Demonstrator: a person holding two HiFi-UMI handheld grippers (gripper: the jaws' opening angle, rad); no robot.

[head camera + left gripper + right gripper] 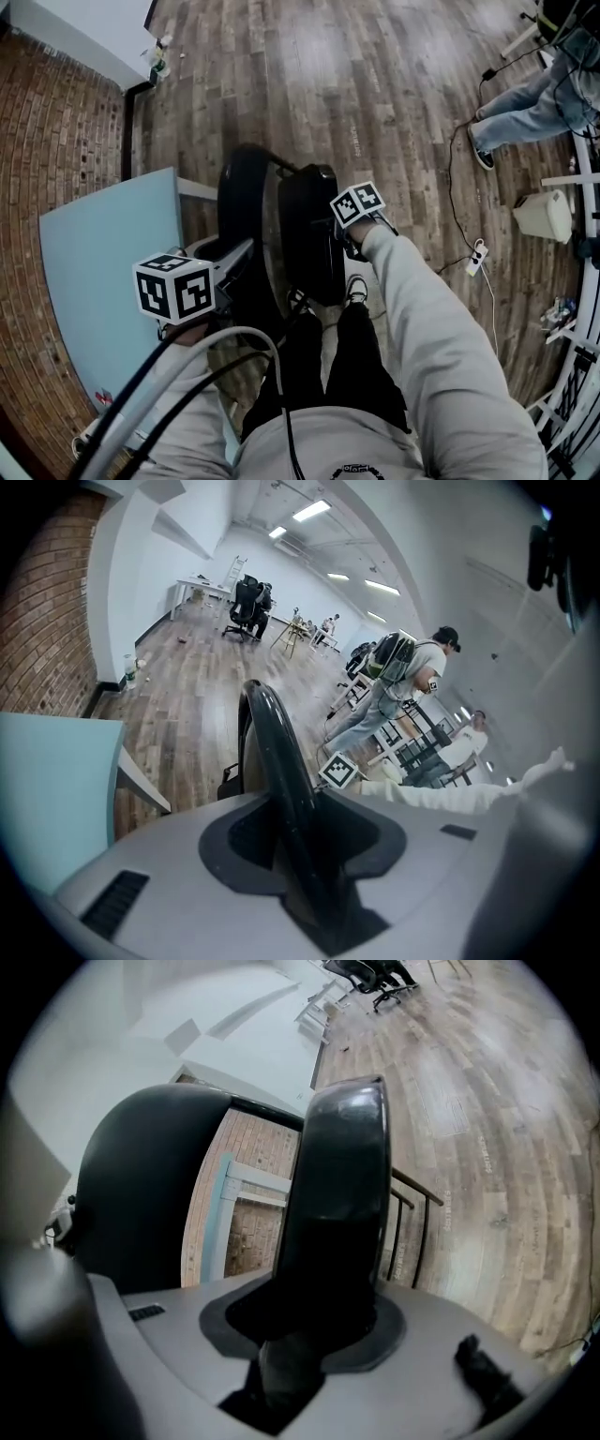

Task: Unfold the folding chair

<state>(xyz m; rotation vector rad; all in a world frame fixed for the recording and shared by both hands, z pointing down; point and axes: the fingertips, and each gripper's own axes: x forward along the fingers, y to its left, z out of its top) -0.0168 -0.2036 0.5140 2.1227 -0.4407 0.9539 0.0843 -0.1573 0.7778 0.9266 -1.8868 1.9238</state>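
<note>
Head view: the chair (314, 234) stands on the floor close in front of the person, beside a blue table (103, 262). Its two black panels are only partly parted. The left gripper (242, 255) is at the left panel and the right gripper (349, 244) at the right one.

Left gripper view: the jaws pinch the thin edge of the backrest (272, 752).

Right gripper view: the jaws clamp the thicker seat (342, 1166).

To open it well, the left should probably brace the backrest while the right swings the seat away and down. Both pinches need to be firm, since the smooth panels could slip.
</note>
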